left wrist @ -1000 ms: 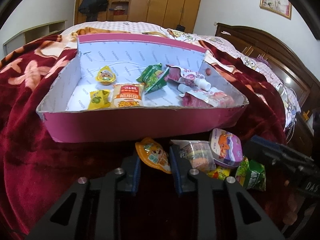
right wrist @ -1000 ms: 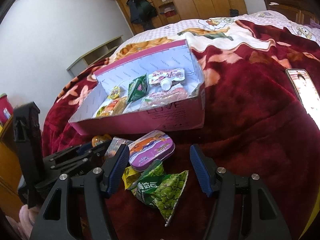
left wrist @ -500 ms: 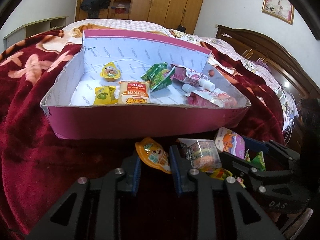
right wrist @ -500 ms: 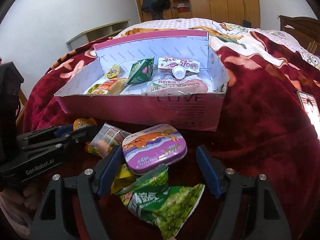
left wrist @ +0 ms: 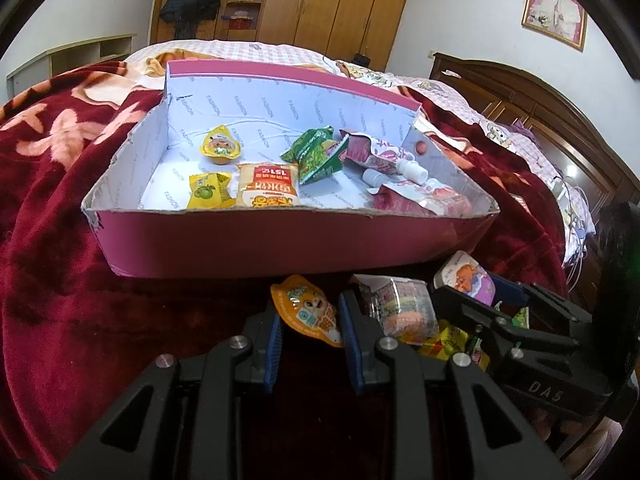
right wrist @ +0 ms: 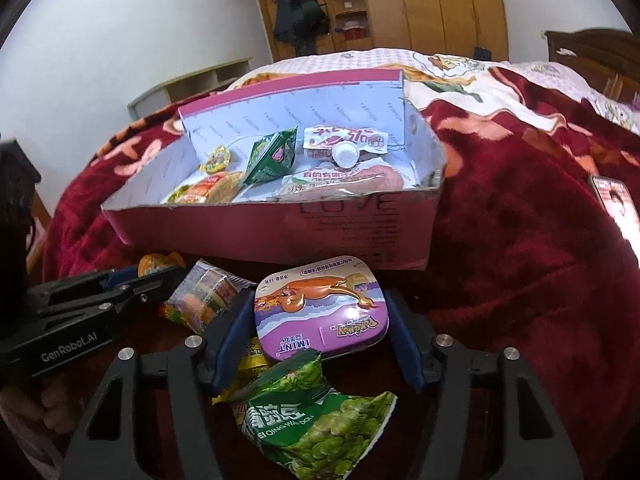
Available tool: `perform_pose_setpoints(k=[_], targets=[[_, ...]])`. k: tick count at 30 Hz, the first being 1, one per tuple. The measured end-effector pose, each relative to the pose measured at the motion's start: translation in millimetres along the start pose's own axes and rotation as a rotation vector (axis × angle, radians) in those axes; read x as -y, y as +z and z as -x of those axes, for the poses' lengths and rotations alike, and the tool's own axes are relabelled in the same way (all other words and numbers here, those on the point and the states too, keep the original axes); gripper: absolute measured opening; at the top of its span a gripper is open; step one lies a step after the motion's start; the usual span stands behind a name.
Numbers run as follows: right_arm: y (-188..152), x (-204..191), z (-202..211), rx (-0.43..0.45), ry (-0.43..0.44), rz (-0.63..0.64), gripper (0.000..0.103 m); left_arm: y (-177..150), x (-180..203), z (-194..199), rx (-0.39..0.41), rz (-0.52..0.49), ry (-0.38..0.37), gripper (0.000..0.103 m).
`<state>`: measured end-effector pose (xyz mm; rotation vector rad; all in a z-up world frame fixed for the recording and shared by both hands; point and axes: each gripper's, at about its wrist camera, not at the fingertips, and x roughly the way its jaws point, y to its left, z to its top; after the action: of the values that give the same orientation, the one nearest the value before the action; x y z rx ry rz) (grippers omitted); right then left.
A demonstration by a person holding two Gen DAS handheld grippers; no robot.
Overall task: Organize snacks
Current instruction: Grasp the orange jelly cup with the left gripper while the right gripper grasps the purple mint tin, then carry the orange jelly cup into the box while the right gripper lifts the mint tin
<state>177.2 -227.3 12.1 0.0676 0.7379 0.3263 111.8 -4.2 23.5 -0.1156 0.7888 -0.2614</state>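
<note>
A pink cardboard box (left wrist: 280, 240) (right wrist: 280, 232) lies on the red blanket and holds several snacks. My left gripper (left wrist: 310, 320) is shut on an orange jelly cup (left wrist: 308, 310) just in front of the box; the cup also shows in the right wrist view (right wrist: 154, 263). My right gripper (right wrist: 320, 320) has closed onto the sides of a purple mint tin (right wrist: 320, 312) (left wrist: 466, 280). A clear candy pack (left wrist: 400, 308) (right wrist: 208, 296) lies between the two grippers. A green pea bag (right wrist: 316, 416) lies under the right gripper.
The red floral blanket (right wrist: 520, 240) covers the bed. A phone (right wrist: 616, 208) lies at the right edge of it. A yellow wrapper (right wrist: 252, 360) lies under the tin. Wardrobes (left wrist: 320, 8) and a wooden headboard (left wrist: 520, 96) stand behind.
My right gripper has moved forward and narrowed from wide open until its fingers touch the purple tin. My left gripper has kept its hold on the jelly cup and shifted slightly.
</note>
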Motion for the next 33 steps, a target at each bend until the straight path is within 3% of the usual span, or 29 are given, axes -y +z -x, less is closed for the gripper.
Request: perform_pose_setpoints(k=[33], targets=[[-2, -5, 37, 0.077, 0.111, -0.068, 0.065, 11, 11, 50, 0.119, -0.026, -0.014, 0.028]])
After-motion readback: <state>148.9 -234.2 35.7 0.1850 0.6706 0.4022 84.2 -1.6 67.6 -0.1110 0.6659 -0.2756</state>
